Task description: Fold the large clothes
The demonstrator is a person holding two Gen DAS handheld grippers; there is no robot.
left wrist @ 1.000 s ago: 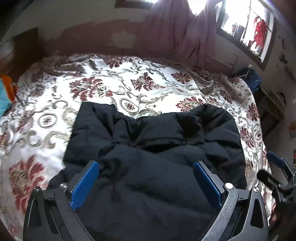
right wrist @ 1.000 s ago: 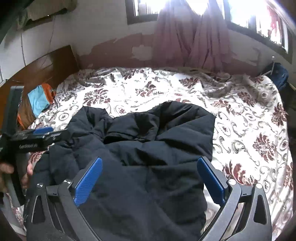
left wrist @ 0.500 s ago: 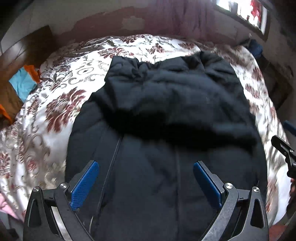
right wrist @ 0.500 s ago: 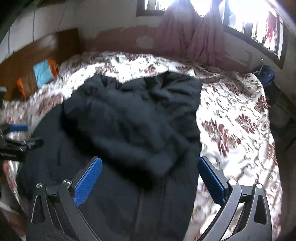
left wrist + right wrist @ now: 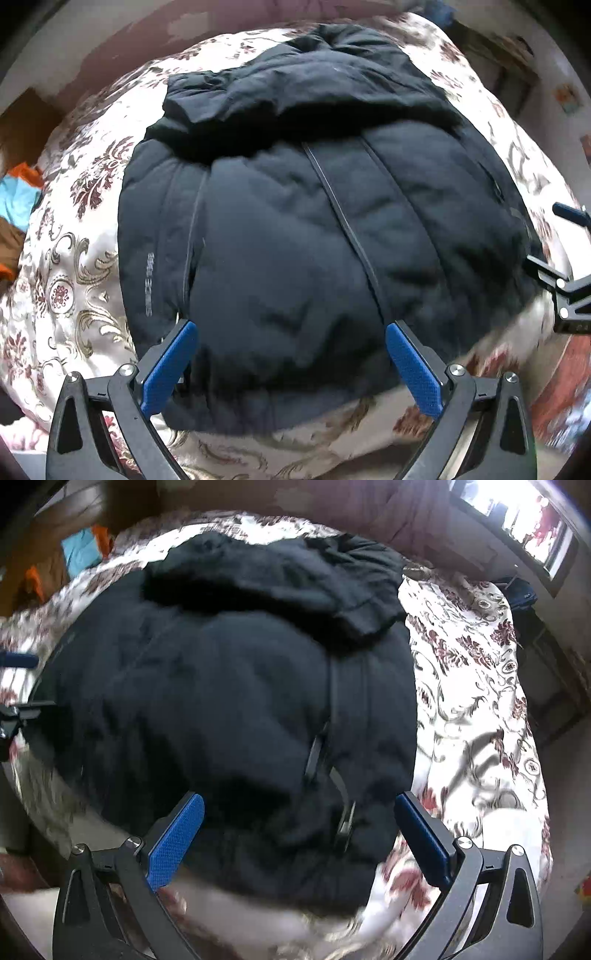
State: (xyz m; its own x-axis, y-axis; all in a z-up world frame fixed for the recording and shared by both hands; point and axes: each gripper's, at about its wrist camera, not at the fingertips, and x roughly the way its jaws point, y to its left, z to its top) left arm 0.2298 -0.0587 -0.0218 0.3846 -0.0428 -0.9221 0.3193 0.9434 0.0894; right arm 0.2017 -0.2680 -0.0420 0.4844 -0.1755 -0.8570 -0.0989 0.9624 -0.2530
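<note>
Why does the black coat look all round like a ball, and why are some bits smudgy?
In both wrist views the fisheye lens bulges the black jacket and bends the bed cover around it. In the left wrist view the lower right edge is smeared. In the right wrist view the bottom is smeared too, and the window glares white.

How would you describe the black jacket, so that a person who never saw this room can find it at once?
Start from the bed, covered by a cream bedspread with dark red flowers. The black jacket lies across its middle, a puffy padded garment with its upper part folded down over the body. It is the only large dark thing there, with a zipper running down its front; the small blue and orange clothes lie off to the side.
</note>
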